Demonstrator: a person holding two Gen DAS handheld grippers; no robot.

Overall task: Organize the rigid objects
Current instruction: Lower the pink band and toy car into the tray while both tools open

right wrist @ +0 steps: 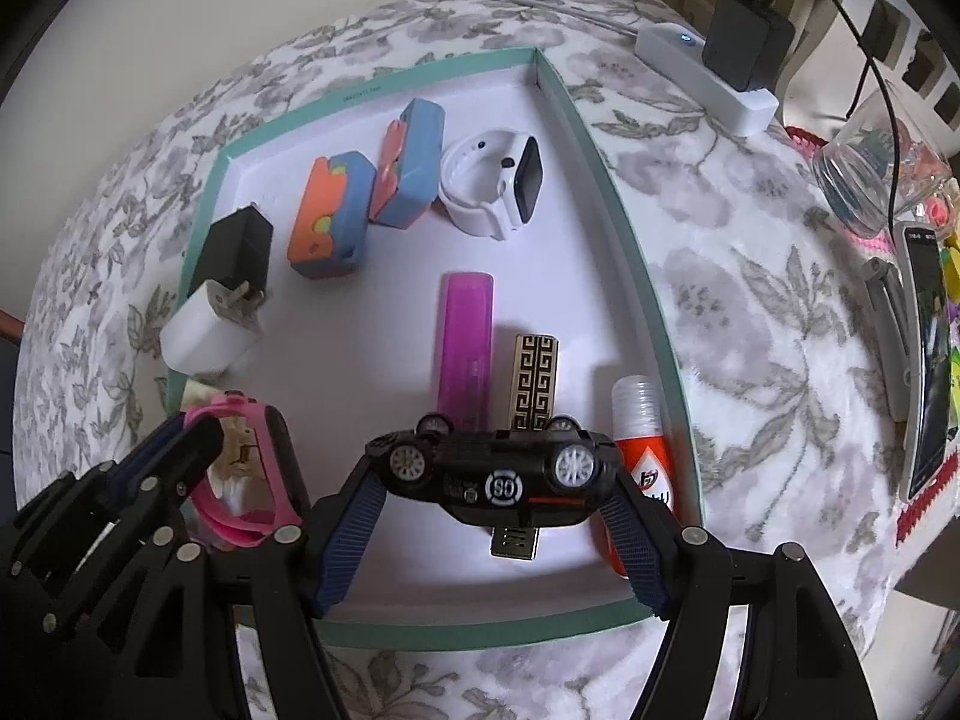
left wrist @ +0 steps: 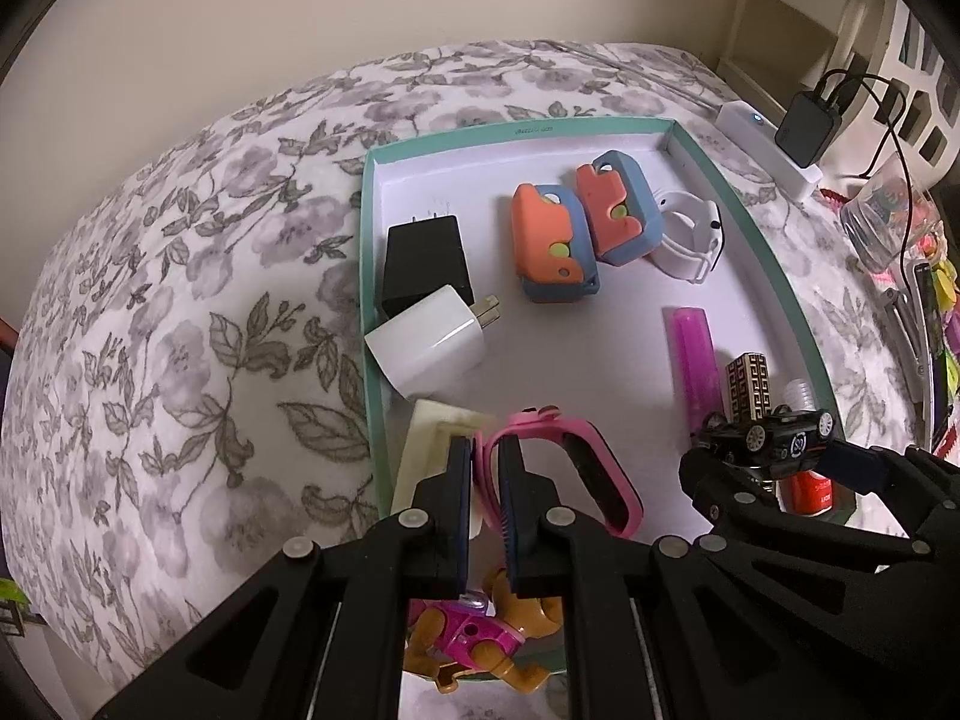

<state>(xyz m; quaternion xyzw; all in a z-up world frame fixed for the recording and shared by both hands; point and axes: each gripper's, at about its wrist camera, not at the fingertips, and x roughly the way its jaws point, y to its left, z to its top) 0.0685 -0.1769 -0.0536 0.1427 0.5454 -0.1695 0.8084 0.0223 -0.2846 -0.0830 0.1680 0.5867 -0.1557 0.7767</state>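
Low in the right wrist frame's centre, the right gripper (right wrist: 493,489), pointing steeply down over the teal-rimmed white tray (right wrist: 624,240), clamps the black toy car (right wrist: 492,474) lengthwise, while at lower left the left gripper (right wrist: 198,450) pinches the pink watch band (right wrist: 264,516), its strap partly hidden.

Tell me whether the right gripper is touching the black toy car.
Touching. The right wrist view shows the right gripper clamping the black toy car at both ends.
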